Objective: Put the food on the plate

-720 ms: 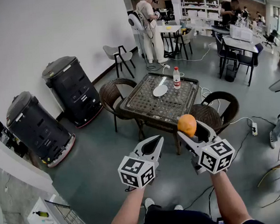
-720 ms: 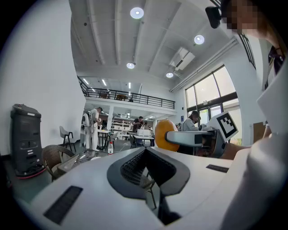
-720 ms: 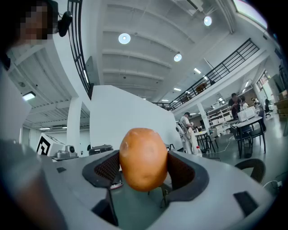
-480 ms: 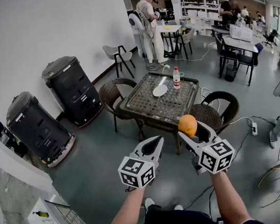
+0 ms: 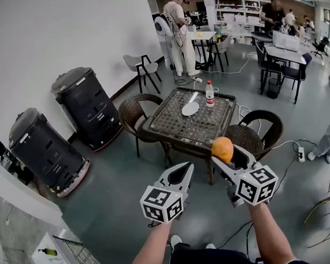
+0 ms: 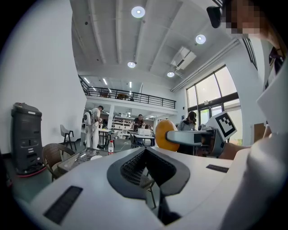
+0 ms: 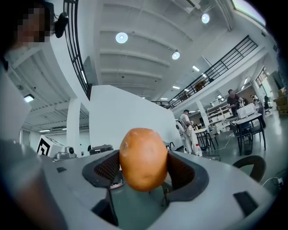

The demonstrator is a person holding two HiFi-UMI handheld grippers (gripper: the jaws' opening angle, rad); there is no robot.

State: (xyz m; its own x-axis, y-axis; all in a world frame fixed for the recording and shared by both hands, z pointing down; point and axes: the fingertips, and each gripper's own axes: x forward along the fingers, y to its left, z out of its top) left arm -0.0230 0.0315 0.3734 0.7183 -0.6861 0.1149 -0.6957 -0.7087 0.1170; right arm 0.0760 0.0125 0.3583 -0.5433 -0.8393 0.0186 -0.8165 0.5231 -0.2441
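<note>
A: How is the person's pose?

B: Both forearms reach forward, about level. The left gripper [image 5: 186, 167] has its fingers pressed together, with nothing between them.

A: And the other?

B: The right gripper [image 5: 227, 155] has its fingers wide, clamped on the orange food [image 5: 222, 148].

The square dark-framed desk [image 5: 176, 130] with a lattice-patterned top stands on the grey-green floor [image 5: 118, 191], with one wicker chair [image 5: 134, 110] at its 9 o'clock side and another [image 5: 256, 126] at its 4 o'clock side. A white plate [image 5: 190, 108] lies at about 12 o'clock from the desk's centre, towards the far edge. A clear water bottle [image 5: 209, 93] with a red label stands upright at 1 o'clock from the plate, close by but apart from it.
</note>
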